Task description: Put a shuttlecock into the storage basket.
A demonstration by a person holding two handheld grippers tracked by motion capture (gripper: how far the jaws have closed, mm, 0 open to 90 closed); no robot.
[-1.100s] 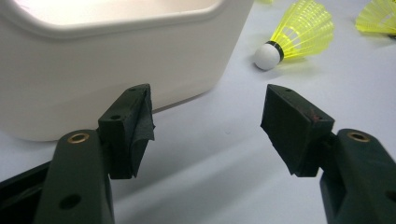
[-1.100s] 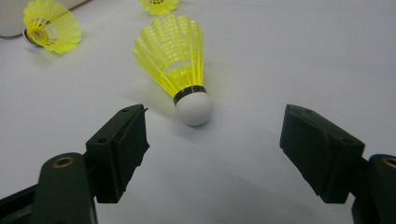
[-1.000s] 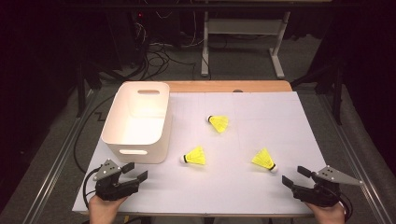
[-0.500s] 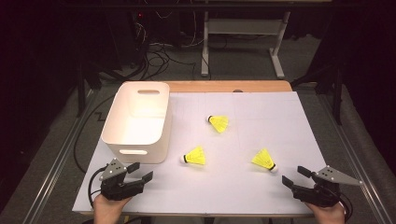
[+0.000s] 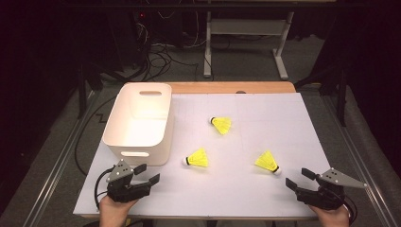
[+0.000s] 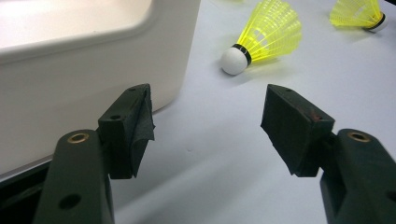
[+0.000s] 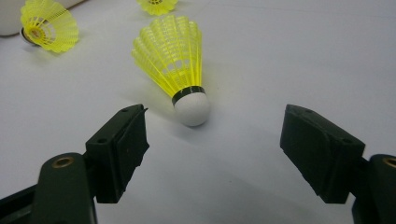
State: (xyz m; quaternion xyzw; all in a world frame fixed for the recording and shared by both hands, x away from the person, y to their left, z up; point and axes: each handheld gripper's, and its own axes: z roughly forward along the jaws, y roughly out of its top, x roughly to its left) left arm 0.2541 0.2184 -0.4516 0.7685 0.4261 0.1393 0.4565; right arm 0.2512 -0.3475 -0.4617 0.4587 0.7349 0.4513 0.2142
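On the white table sheet [image 5: 246, 189] there are three yellow shuttlecocks and one white plastic box [image 5: 138, 124]. The box stands at the left side of the sheet, upright and with its opening to the top; from the high view its inside looks empty, though the near wall hides a part of the bottom. The left gripper [image 5: 147, 174] is held low at the near left corner of the sheet, just in front of the box's near wall. Its jaws are wide apart and hold nothing. In the left gripper view, the left jaw is very near to the rounded corner of the box, but I cannot tell if it touches. Ahead of this gripper lies the middle shuttlecock [image 5: 197, 158], on its side, with the white cork toward the box and just beside the box's near right corner. The right gripper [image 5: 300, 178] is at the near right corner of the sheet. Its jaws are also spread wide, with nothing between them. Directly ahead of it lies the right shuttlecock [image 5: 267, 162] on its side, its cork pointing toward the gripper, near but not touching. The far shuttlecock [image 5: 221, 125] lies farther away, around the middle of the sheet, well apart from both grippers.
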